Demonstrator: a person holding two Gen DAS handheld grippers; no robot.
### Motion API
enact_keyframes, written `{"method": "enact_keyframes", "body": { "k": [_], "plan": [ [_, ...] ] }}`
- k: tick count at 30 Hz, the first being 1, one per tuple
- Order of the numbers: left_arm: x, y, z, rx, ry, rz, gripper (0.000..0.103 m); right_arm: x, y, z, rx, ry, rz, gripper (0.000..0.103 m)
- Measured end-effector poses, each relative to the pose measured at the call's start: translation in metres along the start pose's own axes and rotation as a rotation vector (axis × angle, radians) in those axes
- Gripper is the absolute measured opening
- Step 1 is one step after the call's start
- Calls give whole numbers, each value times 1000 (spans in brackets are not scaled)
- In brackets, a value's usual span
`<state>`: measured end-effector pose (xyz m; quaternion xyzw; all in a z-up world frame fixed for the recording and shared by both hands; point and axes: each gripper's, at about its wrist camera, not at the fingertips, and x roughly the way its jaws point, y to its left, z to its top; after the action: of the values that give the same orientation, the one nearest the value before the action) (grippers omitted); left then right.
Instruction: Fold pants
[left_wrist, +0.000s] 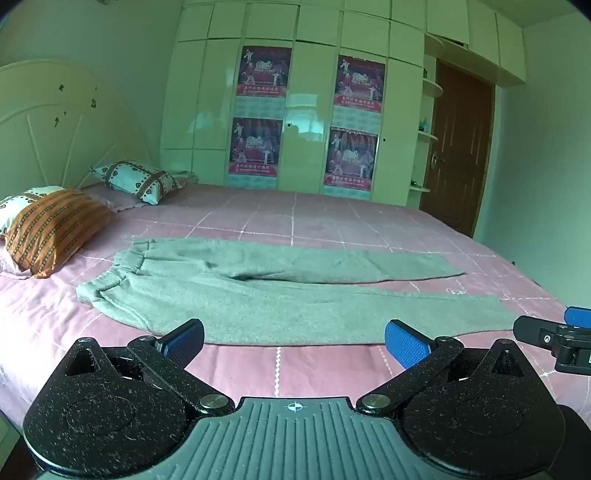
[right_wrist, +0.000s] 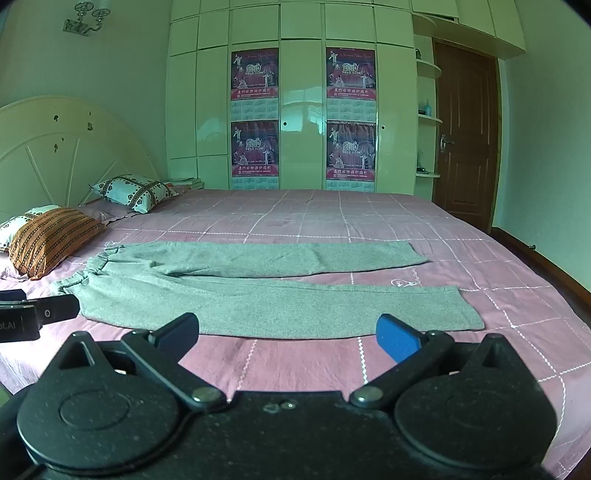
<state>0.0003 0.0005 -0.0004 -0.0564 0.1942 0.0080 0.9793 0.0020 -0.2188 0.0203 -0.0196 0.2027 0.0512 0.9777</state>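
You hold the left gripper and right gripper side by side, tipped slightly down toward the grey pants. Both sets of fingers gape wide, gripping nothing, just short of the pants, which lie flat on the bed.

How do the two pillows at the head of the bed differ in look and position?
The orange striped pillow lies nearer the camera, close to the waistband of the grey pants; the white patterned pillow lies farther back, toward the wardrobe. The orange one has fine stripes; the white one has dark bands and small motifs. The orange one rests partly on another white pillow. Both lie on the pink bedsheet by the headboard.
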Motion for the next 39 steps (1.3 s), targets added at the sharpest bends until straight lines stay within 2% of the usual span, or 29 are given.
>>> {"method": "enact_keyframes", "body": {
  "k": [27, 39],
  "plan": [
    [-2, -6, -3, 23, 3, 12, 103, 1, -1, 0, -2, 4, -2, 97],
    [3, 2, -5, 27, 16, 10, 103, 1, -1, 0, -2, 7, -1, 97]
  ]
}}
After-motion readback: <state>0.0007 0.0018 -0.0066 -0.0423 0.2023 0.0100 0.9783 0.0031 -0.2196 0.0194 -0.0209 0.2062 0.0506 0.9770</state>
